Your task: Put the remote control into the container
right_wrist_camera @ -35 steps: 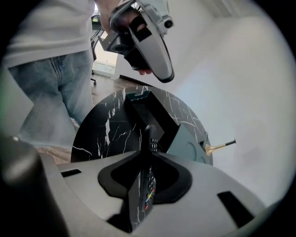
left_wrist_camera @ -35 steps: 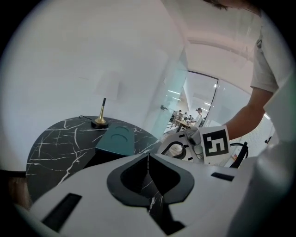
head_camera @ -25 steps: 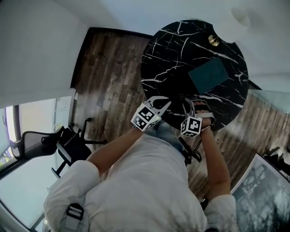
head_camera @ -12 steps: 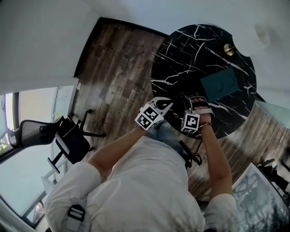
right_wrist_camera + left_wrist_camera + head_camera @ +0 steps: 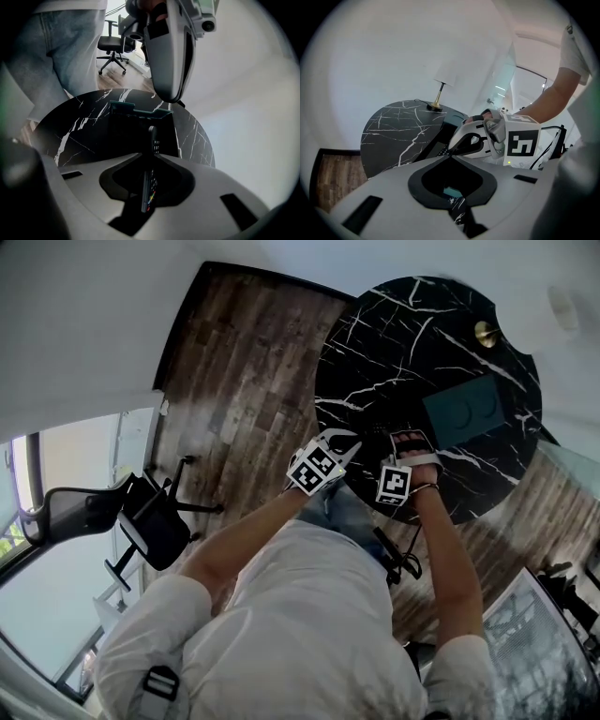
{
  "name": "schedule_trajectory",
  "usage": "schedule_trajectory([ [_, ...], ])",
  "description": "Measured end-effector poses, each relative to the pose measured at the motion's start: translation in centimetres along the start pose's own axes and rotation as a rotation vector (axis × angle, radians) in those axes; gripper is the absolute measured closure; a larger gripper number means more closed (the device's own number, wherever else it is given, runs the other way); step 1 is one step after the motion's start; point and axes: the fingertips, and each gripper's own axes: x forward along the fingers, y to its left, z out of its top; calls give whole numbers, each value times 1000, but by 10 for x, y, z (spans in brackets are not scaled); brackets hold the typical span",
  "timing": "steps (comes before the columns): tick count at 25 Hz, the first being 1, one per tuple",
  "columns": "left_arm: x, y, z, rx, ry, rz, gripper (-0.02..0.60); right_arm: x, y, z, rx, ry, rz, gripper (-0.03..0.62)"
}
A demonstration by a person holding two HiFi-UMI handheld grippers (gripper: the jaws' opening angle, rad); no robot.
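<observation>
The round black marble table (image 5: 375, 362) fills the upper right of the head view, over a wood floor on which an office chair (image 5: 141, 526) is seen at about 8 o'clock from the table. The teal container (image 5: 464, 409) is found on the table top, at about 4 o'clock from the table's centre, and nothing is seen inside it from these views. Both grippers are held over the table's near edge at about 6 to 7 o'clock. The left gripper (image 5: 349, 440) is noted with its jaws brought together at the tips and nothing held between them. The right gripper (image 5: 410, 435) is noted partly closed, its jaws clamped on the remote control (image 5: 148, 187), which is gripped on edge with its far end projecting past the tips towards the container. A brass lamp base (image 5: 485, 332) is recorded at the table's 1 o'clock edge, well apart from the work. The step in hand is judged to be the carry: the remote control is lifted but not yet placed. For the next move, the right gripper is to be taken towards 1 o'clock until the remote control is over the container, then lowered inside its walls before the jaws are parted.
</observation>
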Motion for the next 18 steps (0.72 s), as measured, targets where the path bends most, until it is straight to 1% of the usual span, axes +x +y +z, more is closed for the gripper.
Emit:
schedule_trajectory([
  [5, 6, 2, -1, -3, 9, -6, 574, 9, 2, 2, -36, -7, 40, 514],
  [11, 9, -3, -1, -22, -4, -13, 574, 14, 7, 0, -53, -7, 62, 514],
  [15, 6, -3, -1, -28, -8, -5, 574, 16, 7, 0, -46, -8, 90, 513],
  [18, 5, -4, 0, -40, -18, -5, 574, 18, 8, 0, -19, -7, 129, 513],
])
